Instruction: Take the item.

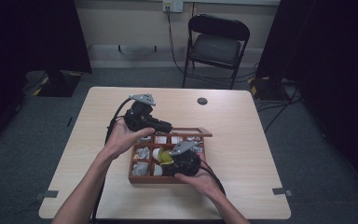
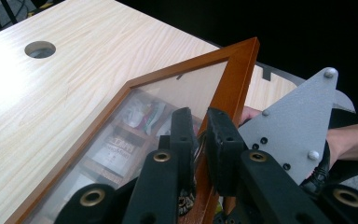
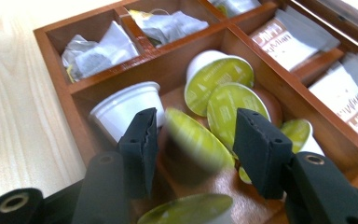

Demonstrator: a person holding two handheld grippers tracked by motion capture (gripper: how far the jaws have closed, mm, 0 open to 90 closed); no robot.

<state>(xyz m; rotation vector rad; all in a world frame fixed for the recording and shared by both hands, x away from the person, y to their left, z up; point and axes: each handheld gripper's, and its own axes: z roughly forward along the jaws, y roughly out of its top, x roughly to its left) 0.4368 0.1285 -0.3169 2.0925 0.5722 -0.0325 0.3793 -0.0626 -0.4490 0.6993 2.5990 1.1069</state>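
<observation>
In the high view, a wooden box (image 1: 167,179) is seen on the table (image 1: 242,140), its glass lid (image 1: 191,132) kept raised at 12 o'clock by the left gripper (image 1: 167,126), while the right gripper (image 1: 168,161) is lowered into the box. In the left gripper view, the lid frame (image 2: 235,79) is clamped between the closed jaws. In the right gripper view, a blurred green-topped capsule (image 3: 196,140) lies between jaws parted wider than it, the pads apparently not pressing, with more capsules (image 3: 216,79) at 12 o'clock; so the placing seems nearly done, and the withdrawing and the closing of the lid are left.

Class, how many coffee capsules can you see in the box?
6 capsules: white one lying left, two behind, one within the right tool, one right, one nearest. Others may be hidden.
</observation>
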